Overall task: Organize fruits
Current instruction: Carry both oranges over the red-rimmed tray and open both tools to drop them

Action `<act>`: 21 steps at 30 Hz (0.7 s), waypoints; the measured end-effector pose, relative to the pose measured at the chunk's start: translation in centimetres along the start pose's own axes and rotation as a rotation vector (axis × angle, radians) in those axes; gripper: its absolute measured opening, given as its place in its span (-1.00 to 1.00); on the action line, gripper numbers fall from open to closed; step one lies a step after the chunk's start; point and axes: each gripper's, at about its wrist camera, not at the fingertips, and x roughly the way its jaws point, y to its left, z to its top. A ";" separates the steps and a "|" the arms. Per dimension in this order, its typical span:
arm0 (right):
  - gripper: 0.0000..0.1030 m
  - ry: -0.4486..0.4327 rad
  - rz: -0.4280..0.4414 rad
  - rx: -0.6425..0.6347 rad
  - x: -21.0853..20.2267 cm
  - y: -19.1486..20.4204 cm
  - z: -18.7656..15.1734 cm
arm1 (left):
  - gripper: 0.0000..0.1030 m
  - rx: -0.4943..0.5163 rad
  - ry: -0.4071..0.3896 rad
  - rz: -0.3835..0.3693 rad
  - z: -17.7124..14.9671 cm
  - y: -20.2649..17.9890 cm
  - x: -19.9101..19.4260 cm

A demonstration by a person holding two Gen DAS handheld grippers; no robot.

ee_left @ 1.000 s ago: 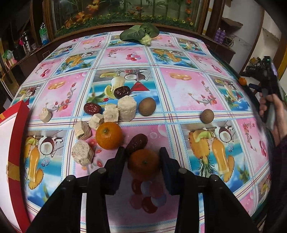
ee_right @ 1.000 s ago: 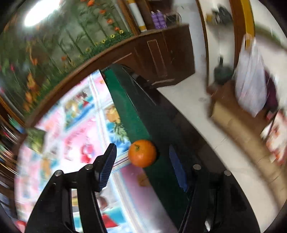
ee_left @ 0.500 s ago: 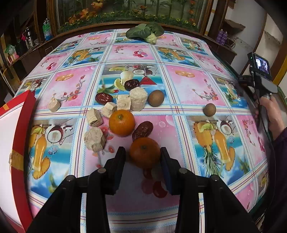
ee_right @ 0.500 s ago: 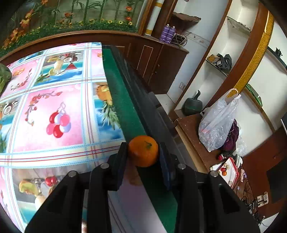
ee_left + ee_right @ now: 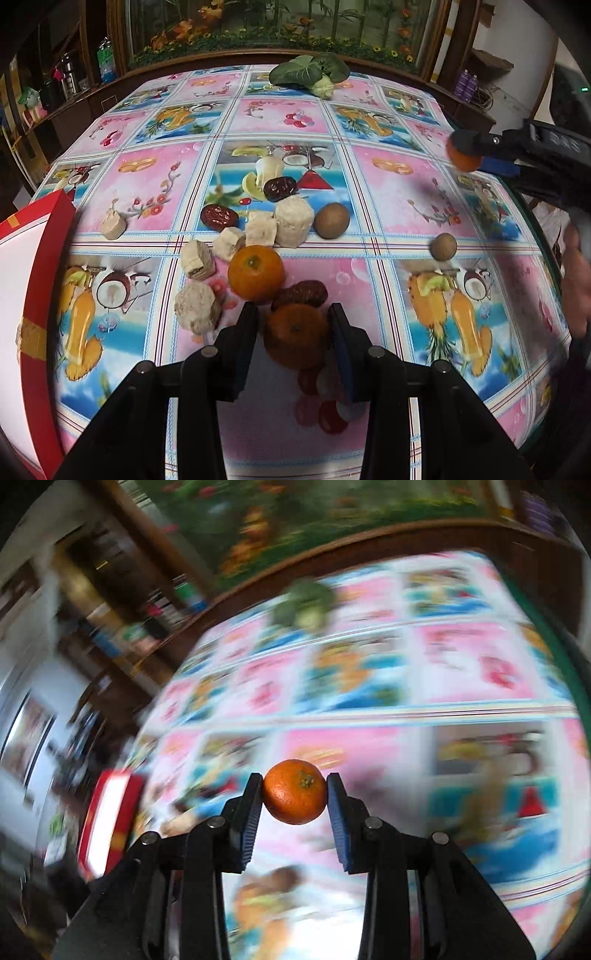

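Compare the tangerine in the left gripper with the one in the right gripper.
The left gripper holds its tangerine low by the tablecloth; the right gripper carries its tangerine in the air. The left one looks shaded, the right brightly lit. Both are small, orange, and pinched between the pads.

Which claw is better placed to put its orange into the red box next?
Left, probably. The left claw grips its orange close to the red box; the right claw, gripping another orange, is at the table's opposite edge.

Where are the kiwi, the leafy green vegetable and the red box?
kiwi [image 5: 331, 225], left wrist view, middle of its brown skin.
leafy green vegetable [image 5: 295, 73], left wrist view, on a broad leaf.
red box [image 5: 48, 254], left wrist view, its red edge.
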 end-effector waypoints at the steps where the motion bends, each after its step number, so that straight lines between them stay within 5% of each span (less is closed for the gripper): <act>1: -0.29 -0.001 0.006 -0.038 0.3 1.4 -0.5 | -0.37 0.005 -0.005 -0.002 0.0 -0.1 0.0; 13: -0.28 -0.026 -0.047 -0.296 2.3 9.3 -4.9 | -0.37 -0.084 -0.097 0.032 -1.4 5.4 -5.8; 21: -0.28 0.008 0.118 -0.413 4.8 20.4 -9.2 | -0.37 -0.174 -0.185 0.204 -3.9 14.2 -11.4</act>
